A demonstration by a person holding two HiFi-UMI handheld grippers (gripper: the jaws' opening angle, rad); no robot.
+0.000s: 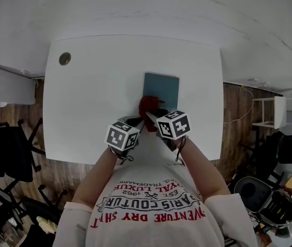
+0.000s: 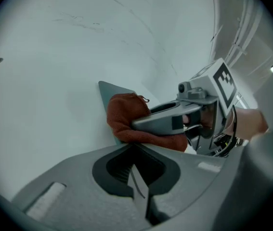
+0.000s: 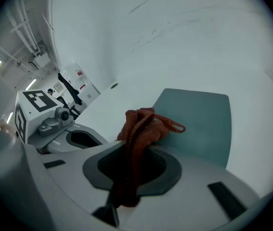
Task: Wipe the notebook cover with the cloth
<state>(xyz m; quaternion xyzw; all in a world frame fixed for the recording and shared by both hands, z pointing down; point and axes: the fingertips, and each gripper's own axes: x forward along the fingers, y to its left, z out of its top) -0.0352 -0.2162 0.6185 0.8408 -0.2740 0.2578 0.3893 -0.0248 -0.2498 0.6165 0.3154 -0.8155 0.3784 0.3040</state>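
A teal notebook point(image 1: 162, 88) lies flat on the white table point(image 1: 94, 96), a little right of centre. A red knitted cloth point(image 1: 149, 107) rests bunched on the notebook's near left corner. My right gripper point(image 1: 154, 118) is shut on the cloth point(image 3: 143, 129), which hangs out between its jaws over the notebook point(image 3: 201, 119). My left gripper point(image 1: 135, 122) sits just left of it, above the table, shut with nothing between its jaws point(image 2: 135, 170). In the left gripper view the right gripper point(image 2: 167, 121) presses into the cloth point(image 2: 124, 117) beside the notebook's corner point(image 2: 108, 89).
A round cable grommet point(image 1: 65, 58) sits near the table's far left corner. Black office chairs point(image 1: 6, 153) stand left of the table on the wooden floor, and a white stool point(image 1: 269, 112) and more chairs on the right. The person's torso fills the near edge.
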